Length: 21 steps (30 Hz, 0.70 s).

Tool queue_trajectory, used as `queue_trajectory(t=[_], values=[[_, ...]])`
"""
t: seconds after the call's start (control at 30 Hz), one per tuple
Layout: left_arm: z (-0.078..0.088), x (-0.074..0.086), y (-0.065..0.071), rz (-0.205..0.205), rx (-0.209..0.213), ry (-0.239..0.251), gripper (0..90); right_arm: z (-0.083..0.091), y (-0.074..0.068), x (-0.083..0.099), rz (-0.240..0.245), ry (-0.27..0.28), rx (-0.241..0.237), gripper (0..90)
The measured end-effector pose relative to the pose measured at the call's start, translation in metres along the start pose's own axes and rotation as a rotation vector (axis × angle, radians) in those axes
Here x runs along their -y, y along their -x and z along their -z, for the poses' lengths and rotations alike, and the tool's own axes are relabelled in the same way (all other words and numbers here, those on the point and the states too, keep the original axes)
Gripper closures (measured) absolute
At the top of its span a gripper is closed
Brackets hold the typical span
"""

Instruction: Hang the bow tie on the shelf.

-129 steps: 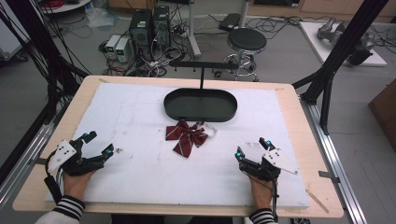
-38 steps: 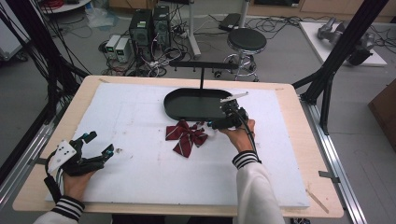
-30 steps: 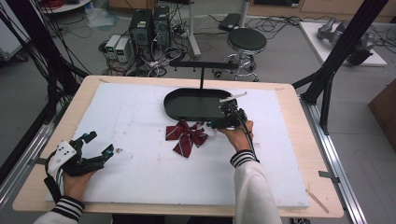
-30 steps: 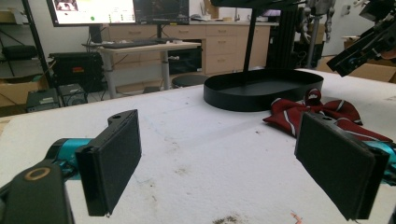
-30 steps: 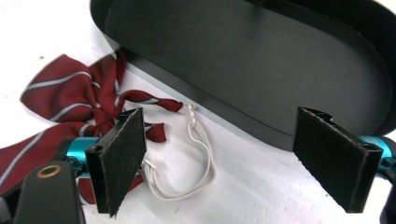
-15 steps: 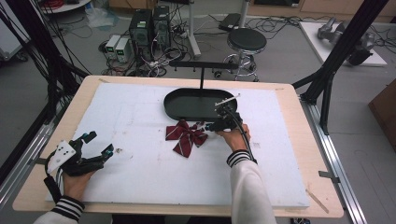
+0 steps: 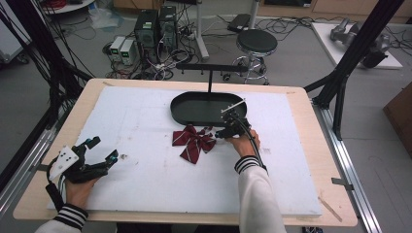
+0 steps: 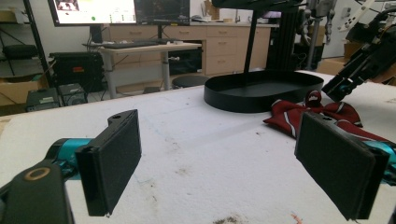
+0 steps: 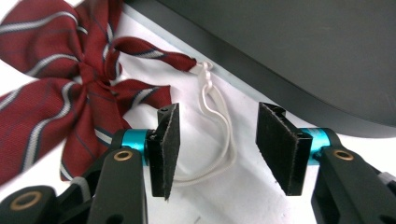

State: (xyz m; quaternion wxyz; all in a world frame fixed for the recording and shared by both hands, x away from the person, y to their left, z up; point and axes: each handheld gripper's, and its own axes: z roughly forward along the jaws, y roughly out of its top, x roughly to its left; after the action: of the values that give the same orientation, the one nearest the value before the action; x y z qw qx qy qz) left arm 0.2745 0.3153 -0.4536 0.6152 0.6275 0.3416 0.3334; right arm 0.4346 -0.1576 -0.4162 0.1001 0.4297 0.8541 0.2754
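Note:
A dark red striped bow tie (image 7: pixel 193 141) lies on the white mat just in front of the black oval tray (image 7: pixel 184 114). Its white elastic loop (image 9: pixel 227 135) trails from its right side toward the tray wall (image 9: pixel 303 56). My right gripper (image 7: pixel 224 132) is low over that loop. Its jaws have just been closing, and in the right gripper view (image 9: pixel 215 149) the loop lies between the pads (image 9: pixel 168 140), which stand apart from it. My left gripper (image 7: pixel 103 148) rests open at the front left, holding nothing. From there (image 8: pixel 224 163) the bow tie (image 8: pixel 322 116) shows beside the tray (image 8: pixel 261 93).
A T-shaped black stand (image 7: pixel 210 68) rises from the tray's far side. The white mat (image 7: pixel 145 184) covers most of the wooden table (image 7: pixel 311 111). Black frame posts (image 7: pixel 340 73) stand at the table's right, with a stool and computers on the floor behind.
The right hand came from the front right of the table to the bow tie's right side by the tray, then edged slightly toward it. The left hand kept still.

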Motion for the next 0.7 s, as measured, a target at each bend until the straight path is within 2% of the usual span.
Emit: queue_trajectory(t=[0.2, 0.7], values=[[0.0, 0.0, 0.0, 0.001, 0.0, 0.0, 14.9, -0.0019, -0.0018, 0.0011, 0.024, -0.051, 0.009, 55.2], [-0.0003, 0.0, 0.0001, 0.004, -0.001, 0.002, 14.9, -0.0029, -0.0028, 0.0014, 0.045, -0.096, 0.045, 69.2]])
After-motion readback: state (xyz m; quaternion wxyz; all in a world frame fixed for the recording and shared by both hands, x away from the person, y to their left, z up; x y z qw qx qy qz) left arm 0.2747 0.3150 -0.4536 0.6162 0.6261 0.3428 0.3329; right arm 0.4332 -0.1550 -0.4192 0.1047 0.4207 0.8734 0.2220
